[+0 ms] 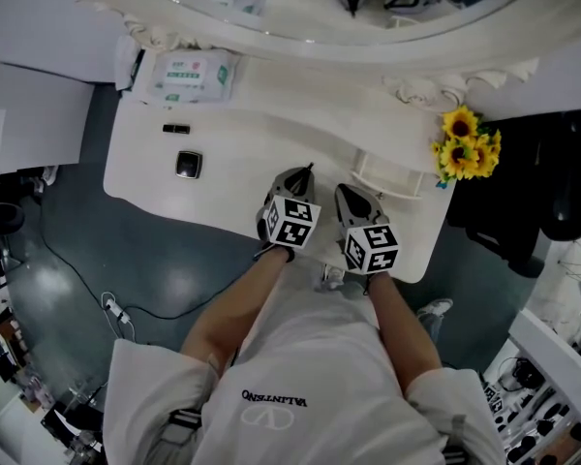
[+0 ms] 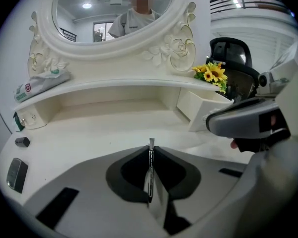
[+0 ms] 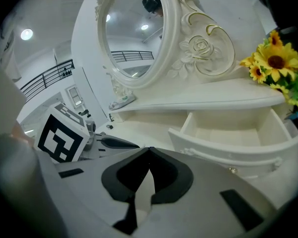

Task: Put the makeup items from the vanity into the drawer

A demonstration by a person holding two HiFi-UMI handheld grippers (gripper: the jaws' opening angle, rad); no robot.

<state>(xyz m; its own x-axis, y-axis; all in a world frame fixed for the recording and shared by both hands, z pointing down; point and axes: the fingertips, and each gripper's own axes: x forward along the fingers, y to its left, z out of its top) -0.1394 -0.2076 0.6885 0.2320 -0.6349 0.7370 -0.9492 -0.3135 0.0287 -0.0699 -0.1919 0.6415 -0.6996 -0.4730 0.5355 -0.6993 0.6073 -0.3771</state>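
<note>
The left gripper (image 2: 150,146) is clamped on a thin stick (image 2: 150,170) just left of the open drawer (image 3: 228,150), likely to carry it in. The right gripper (image 3: 149,150), jaws together and empty, waits before the drawer; a compact (image 1: 188,164) lies well left.

"VALENTINO", upside down, on the person's white shirt (image 1: 320,356); wipes pack (image 1: 189,76) print unreadable
</note>
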